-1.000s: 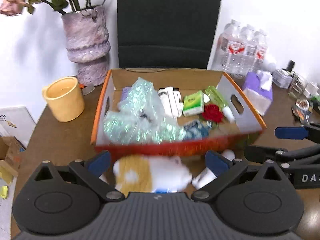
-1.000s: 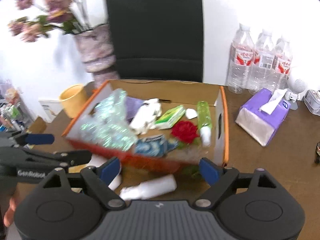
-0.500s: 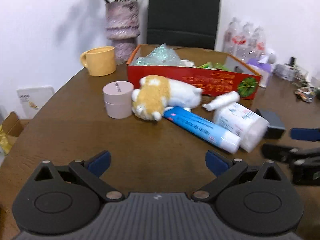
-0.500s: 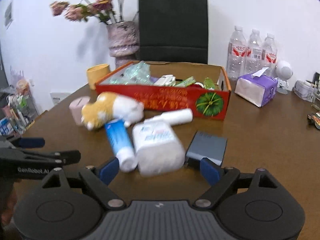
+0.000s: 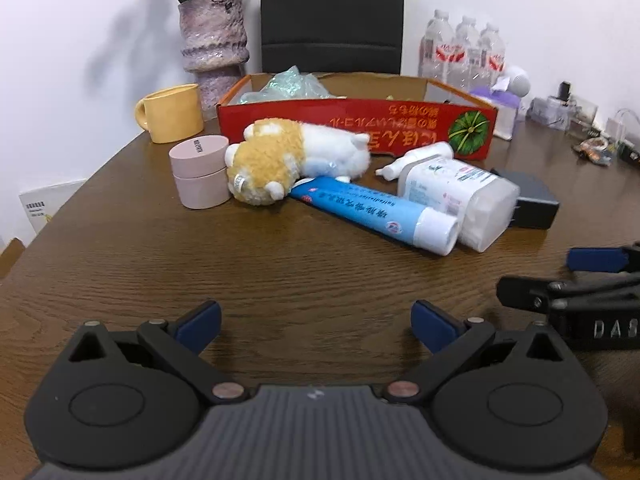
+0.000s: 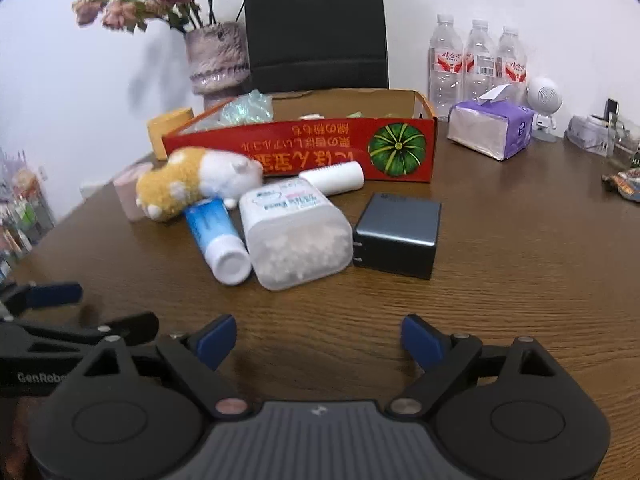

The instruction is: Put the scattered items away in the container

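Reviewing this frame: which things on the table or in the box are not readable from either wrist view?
- Box contents: red box front wall hides all but the bubble wrap, both views.
- Pink jar: mostly behind the plush toy, right view.
- Charger: partly behind the cotton swab tub, left view.
- Tube print: too small.

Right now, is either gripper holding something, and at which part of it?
Nothing is held. The left gripper and the right gripper are both open above bare table, short of the blue tube and the other loose items.

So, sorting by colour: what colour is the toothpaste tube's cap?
White, on the blue toothpaste tube; clearest in the right wrist view.
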Demonstrator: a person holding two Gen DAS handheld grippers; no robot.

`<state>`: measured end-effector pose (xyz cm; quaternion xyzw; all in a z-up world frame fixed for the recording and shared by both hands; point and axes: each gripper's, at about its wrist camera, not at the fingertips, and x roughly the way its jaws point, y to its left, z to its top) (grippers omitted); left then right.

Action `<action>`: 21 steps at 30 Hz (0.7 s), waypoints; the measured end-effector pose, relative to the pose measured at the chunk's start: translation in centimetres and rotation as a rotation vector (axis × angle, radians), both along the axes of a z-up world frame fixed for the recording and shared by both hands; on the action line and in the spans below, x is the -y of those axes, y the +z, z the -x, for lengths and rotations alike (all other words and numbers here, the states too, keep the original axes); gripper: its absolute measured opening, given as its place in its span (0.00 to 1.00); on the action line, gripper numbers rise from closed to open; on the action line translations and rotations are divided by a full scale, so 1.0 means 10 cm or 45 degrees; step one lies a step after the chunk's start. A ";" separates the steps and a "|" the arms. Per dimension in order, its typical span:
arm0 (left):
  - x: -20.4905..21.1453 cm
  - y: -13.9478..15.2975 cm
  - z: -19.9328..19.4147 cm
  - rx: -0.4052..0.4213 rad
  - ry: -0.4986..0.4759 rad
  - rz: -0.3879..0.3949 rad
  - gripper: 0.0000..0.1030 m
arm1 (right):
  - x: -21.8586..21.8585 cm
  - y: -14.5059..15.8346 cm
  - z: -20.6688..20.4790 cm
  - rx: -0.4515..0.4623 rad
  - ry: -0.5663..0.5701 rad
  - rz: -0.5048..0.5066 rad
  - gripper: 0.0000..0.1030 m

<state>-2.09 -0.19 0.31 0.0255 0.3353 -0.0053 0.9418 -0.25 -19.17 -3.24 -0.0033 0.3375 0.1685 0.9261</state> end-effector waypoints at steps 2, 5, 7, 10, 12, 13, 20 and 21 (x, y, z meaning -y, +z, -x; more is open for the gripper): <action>-0.02 -0.01 -0.02 -0.013 0.020 0.015 1.00 | -0.03 -0.03 0.00 0.010 -0.014 0.046 1.00; -0.04 -0.02 -0.02 -0.017 0.022 0.029 1.00 | -0.04 -0.04 -0.02 0.004 -0.033 0.085 1.00; -0.05 -0.02 -0.02 -0.020 0.021 0.030 1.00 | -0.04 -0.04 -0.03 0.004 -0.033 0.085 1.00; -0.05 -0.03 -0.03 -0.021 0.021 0.031 1.00 | -0.04 -0.04 -0.03 0.003 -0.034 0.086 1.00; -0.05 -0.02 -0.03 -0.022 0.020 0.031 1.00 | -0.04 -0.04 -0.04 0.002 -0.037 0.086 1.00; -0.05 -0.03 -0.03 -0.022 0.020 0.031 1.00 | -0.04 -0.04 -0.04 0.002 -0.040 0.086 1.00; -0.03 -0.02 -0.04 -0.023 0.020 0.029 1.00 | -0.04 -0.05 -0.04 0.002 -0.047 0.088 1.00; -0.03 -0.02 -0.04 -0.023 0.020 0.029 1.00 | -0.04 -0.05 -0.04 0.002 -0.048 0.088 1.00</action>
